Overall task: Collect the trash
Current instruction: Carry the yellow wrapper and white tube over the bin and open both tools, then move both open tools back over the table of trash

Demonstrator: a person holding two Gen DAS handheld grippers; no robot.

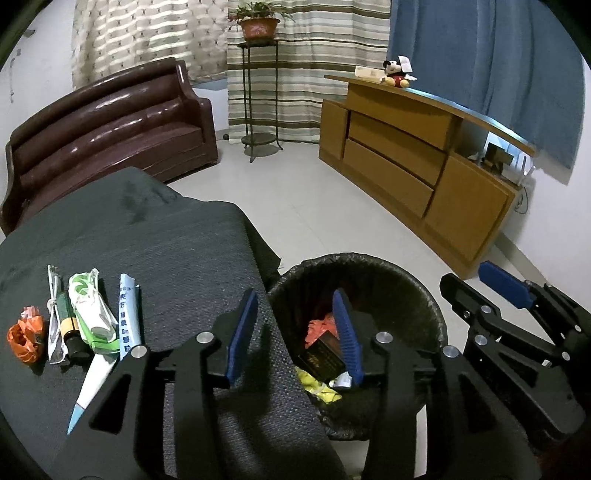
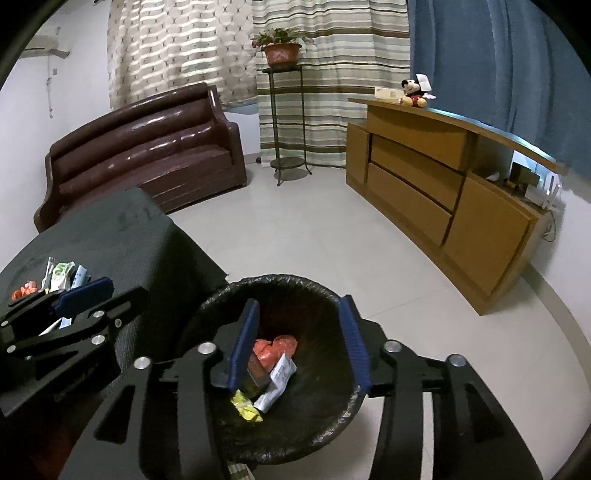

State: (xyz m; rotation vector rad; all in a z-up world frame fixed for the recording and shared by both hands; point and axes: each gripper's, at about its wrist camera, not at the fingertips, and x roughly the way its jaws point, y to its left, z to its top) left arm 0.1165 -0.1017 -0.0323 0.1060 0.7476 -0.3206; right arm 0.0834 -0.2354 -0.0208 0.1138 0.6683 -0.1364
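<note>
Pale floor tiles (image 1: 303, 206) are stretching back to a brown leather sofa (image 1: 110, 122), a potted plant (image 1: 258, 22) on a metal stand and a wooden cabinet (image 1: 417, 158) carrying a Mickey Mouse toy (image 1: 397, 74). Both tongs are hovering with jaws spread apart and nothing between them. The left gripper (image 1: 295, 332) is hanging across the edge of the dark cloth-covered table (image 1: 166, 240) and the rim of the black-lined trash bin (image 1: 424, 295). The right gripper (image 2: 299, 343) is hanging directly over the bin, where an orange wrapper (image 2: 273, 349), a dark box (image 2: 256, 373), a white packet (image 2: 277, 384) and a yellow wrapper (image 2: 245, 406) are lying below its fingers. Left of the left gripper, more trash is waiting on the table: a crumpled orange bag (image 1: 24, 338), a small dark bottle (image 1: 72, 328), a green-and-white packet (image 1: 90, 306) and a long white-and-blue tube (image 1: 110, 350).
</note>
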